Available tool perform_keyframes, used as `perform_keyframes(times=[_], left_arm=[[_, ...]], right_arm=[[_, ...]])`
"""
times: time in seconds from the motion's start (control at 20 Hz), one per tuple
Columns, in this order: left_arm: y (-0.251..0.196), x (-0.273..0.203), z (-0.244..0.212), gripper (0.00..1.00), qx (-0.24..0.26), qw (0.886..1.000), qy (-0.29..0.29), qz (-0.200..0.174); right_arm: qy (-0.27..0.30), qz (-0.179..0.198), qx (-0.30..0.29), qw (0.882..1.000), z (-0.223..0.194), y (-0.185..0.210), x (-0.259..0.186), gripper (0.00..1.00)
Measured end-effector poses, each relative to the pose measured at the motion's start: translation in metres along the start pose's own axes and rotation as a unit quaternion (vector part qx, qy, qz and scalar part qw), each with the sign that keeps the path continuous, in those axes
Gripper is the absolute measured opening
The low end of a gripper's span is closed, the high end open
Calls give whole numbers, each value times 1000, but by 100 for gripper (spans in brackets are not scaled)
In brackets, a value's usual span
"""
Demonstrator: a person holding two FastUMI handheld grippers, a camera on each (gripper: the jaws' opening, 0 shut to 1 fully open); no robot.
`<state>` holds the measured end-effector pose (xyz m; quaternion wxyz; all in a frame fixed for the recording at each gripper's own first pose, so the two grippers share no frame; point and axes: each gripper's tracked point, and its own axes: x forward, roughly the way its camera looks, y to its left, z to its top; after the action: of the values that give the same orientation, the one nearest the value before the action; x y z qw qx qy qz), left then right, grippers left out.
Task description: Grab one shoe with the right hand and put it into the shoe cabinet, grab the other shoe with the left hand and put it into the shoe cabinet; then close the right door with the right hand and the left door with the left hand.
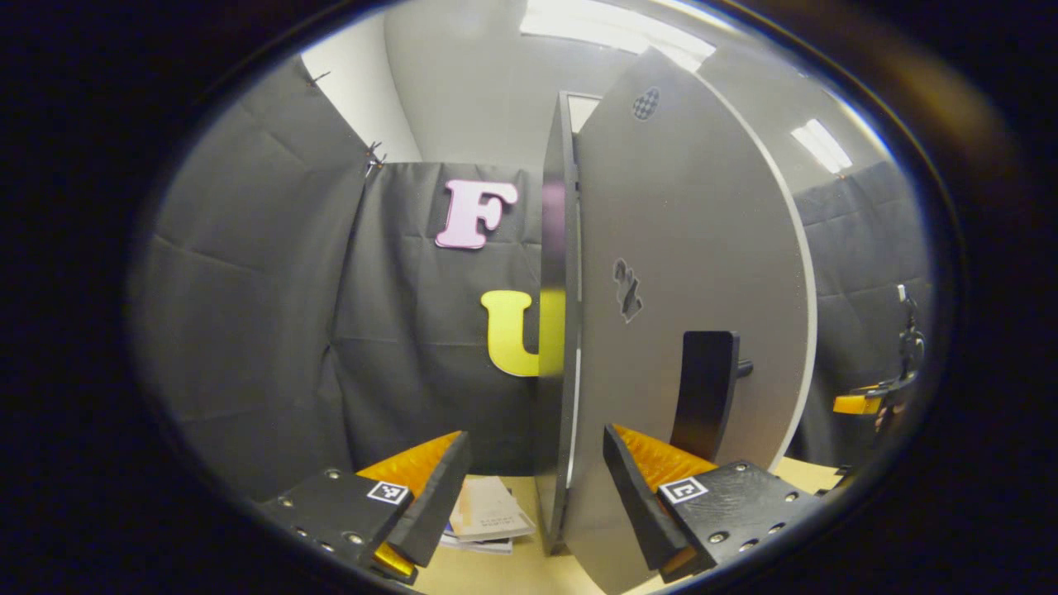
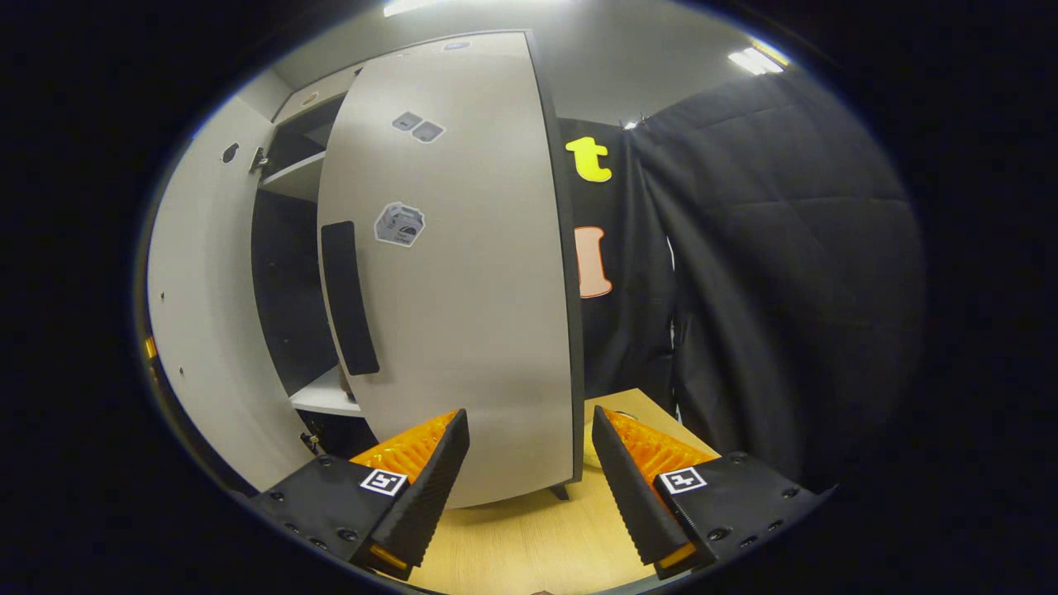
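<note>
Black cloth backs both doors; each spread gripper, left gripper and right gripper, straddles its door's free edge, left door and right door, apparently ready to swing it closed.

place: recording booth, staged indoor setup, not a real home
walls: black cloth hung all round, creased, clipped at the top corners
above cloth: plain white wall and ceiling
lighting: ceiling light panels
furniture: grey shoe cabinet with doors open, dark shelves inside
surface: light wood table
clutter: small stack of booklets on the wood
</note>
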<state>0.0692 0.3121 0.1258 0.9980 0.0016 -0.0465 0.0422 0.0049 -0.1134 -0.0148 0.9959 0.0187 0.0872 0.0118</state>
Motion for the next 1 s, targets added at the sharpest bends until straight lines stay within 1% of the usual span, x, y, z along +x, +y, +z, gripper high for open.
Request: perform_keyframes(times=[0.05, 0.15, 0.2, 0.35, 0.4, 0.45, 0.5, 0.55, 0.75, 0.9, 0.95, 1.0], left_arm=[[-3, -2, 2, 93, 10, 1000, 0, 10], [-12, -3, 1, 93, 22, 999, 6, 23], [-21, -3, -1, 93, 18, 1000, 6, 22], [-44, -1, -5, 93, -2, 1000, 12, 23], [-50, 1, -6, 93, -3, 1000, 13, 25], [-58, 3, -3, 93, -3, 1000, 10, 25], [-67, 3, 0, 93, -4, 1000, 4, 22], [-75, 3, 2, 99, -12, 1000, -2, 19], [-117, 15, 2, 99, -39, 999, -2, 2], [-162, 14, 4, 99, -34, 999, -7, -11], [-175, 10, 9, 99, -32, 999, -12, -10], [-185, 4, 9, 99, -34, 999, -16, -8]], right_arm=[[-1, 7, -5, 1000, 3, 0, 2, 95], [-3, 18, -12, 1000, 8, -4, 7, 95], [-2, 23, -14, 1000, 9, -6, 10, 92], [6, 40, -6, 999, 7, -14, 14, 92], [7, 42, -3, 999, 6, -19, 14, 95], [7, 44, 0, 999, 6, -25, 12, 92], [6, 44, 0, 999, 5, -32, 12, 92], [6, 43, 0, 999, 3, -40, 12, 95], [19, 52, 9, 998, -7, -67, 9, 95], [16, 58, 3, 998, -6, -89, 7, 95], [14, 62, 0, 998, -6, -98, 5, 91], [12, 66, -4, 998, -6, -106, 4, 91]])
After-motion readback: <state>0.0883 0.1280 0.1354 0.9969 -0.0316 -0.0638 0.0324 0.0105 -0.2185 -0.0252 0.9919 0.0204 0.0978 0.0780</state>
